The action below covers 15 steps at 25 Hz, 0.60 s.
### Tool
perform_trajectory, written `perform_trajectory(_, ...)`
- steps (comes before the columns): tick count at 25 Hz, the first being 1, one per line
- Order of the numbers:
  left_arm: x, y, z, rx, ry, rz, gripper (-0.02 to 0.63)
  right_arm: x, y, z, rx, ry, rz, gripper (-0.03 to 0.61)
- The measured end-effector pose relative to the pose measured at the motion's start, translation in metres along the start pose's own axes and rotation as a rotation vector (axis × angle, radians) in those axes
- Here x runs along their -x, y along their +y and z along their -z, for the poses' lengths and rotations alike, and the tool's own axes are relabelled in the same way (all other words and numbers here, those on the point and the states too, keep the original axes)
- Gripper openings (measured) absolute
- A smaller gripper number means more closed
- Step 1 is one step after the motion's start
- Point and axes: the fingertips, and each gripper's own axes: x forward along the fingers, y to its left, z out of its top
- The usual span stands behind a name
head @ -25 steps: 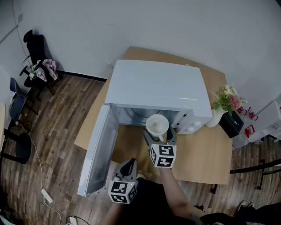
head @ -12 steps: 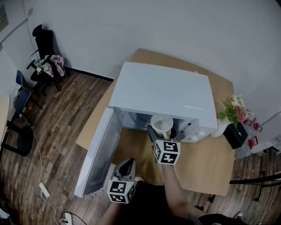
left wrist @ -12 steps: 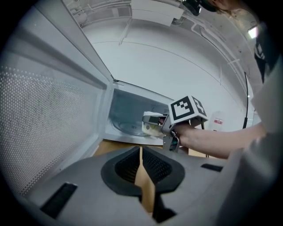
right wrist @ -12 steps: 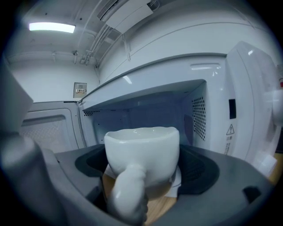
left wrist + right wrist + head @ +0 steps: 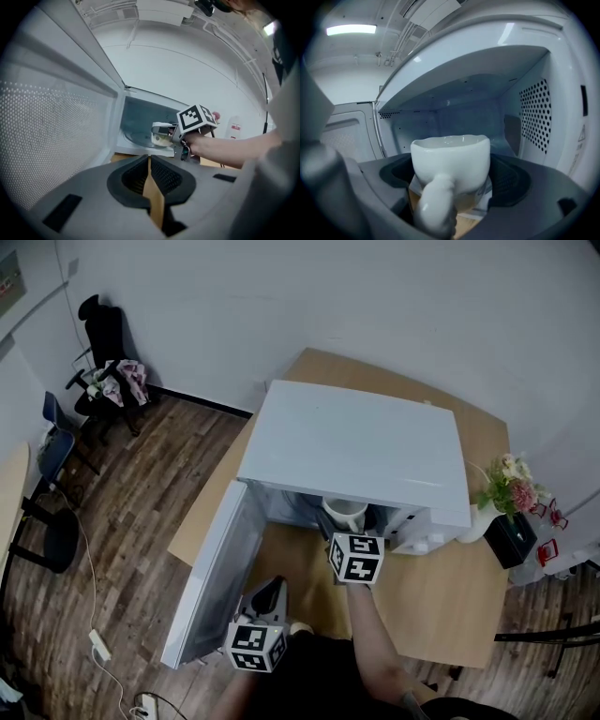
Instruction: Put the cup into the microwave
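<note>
The white microwave stands on the wooden table with its door swung open to the left. My right gripper is shut on the white cup, which sits upright at the mouth of the cavity, half hidden under the top edge. In the right gripper view the cup fills the space between the jaws, its handle toward the camera, with the cavity just ahead. My left gripper hangs low beside the door; in its own view the left gripper is shut and holds nothing.
A vase of flowers and a black box stand on the table to the microwave's right. Chairs line the wall at far left. A power strip and cable lie on the wood floor.
My right gripper has carried the cup forward from in front of the microwave to the cavity's mouth. The left gripper has stayed near the door.
</note>
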Motion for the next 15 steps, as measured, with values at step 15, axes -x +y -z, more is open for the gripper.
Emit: perform_trajectory(15,-0.015,-0.010,-0.001,-0.032,0.031,0.032,0.011,-0.027,-0.005,0.004,0.047,-0.007,0.009,0.448)
